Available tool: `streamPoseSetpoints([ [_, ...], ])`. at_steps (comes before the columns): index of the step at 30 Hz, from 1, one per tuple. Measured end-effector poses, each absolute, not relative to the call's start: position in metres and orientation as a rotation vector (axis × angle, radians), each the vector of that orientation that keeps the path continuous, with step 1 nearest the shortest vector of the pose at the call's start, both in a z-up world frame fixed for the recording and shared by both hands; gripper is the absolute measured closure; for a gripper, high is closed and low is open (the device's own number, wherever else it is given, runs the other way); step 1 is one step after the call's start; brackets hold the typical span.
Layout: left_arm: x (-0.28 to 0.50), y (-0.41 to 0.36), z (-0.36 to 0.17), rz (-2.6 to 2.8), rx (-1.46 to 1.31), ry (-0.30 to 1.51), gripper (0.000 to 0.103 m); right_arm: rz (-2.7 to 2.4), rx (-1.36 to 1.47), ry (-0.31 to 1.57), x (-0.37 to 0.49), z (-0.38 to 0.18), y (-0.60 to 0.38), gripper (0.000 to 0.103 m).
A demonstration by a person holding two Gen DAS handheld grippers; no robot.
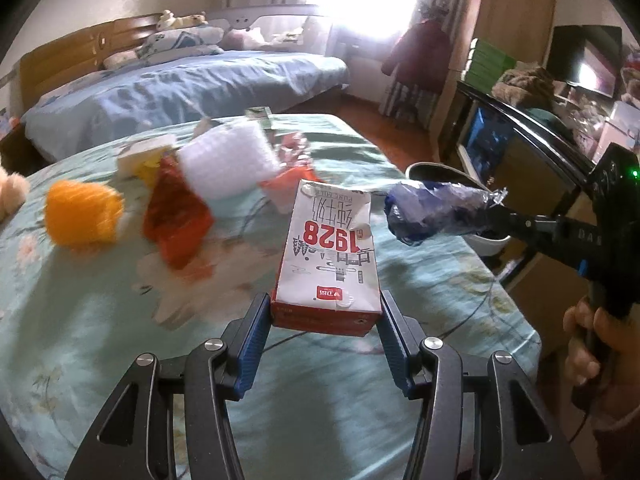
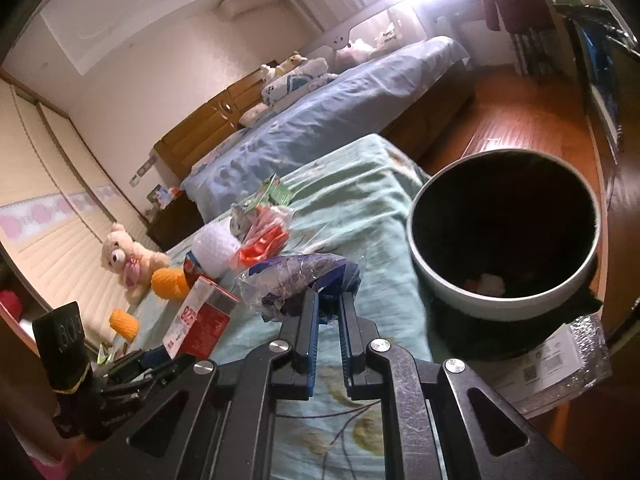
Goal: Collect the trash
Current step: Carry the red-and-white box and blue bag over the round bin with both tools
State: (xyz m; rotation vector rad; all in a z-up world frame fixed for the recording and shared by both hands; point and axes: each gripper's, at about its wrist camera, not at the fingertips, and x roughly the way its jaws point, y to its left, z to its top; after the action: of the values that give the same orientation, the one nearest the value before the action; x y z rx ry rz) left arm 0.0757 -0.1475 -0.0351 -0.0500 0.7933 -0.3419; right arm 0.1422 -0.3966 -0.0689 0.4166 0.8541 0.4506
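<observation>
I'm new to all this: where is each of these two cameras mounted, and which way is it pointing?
Left wrist view: sits on the left gripper, looking along its fingers, which clamp a milk carton, over the green bedspread; the right gripper and the hand holding it show at right.
Right wrist view: sits on the right gripper, which pinches a crumpled plastic wrapper, looking towards the trash bin; the left gripper shows at lower left.
Shared: carton, wrapper, bin, bedspread, orange yarn ball, blue bed.
</observation>
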Motion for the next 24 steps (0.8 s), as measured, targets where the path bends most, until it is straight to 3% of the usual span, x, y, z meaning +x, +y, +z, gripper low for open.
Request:
streamPoseSetpoints([
  [24, 0.124, -0.231, -0.035, -0.46, 0.028, 0.796, 0.052, 0.289, 0.45, 0.797, 0.145, -0.065, -0.466, 0.094],
])
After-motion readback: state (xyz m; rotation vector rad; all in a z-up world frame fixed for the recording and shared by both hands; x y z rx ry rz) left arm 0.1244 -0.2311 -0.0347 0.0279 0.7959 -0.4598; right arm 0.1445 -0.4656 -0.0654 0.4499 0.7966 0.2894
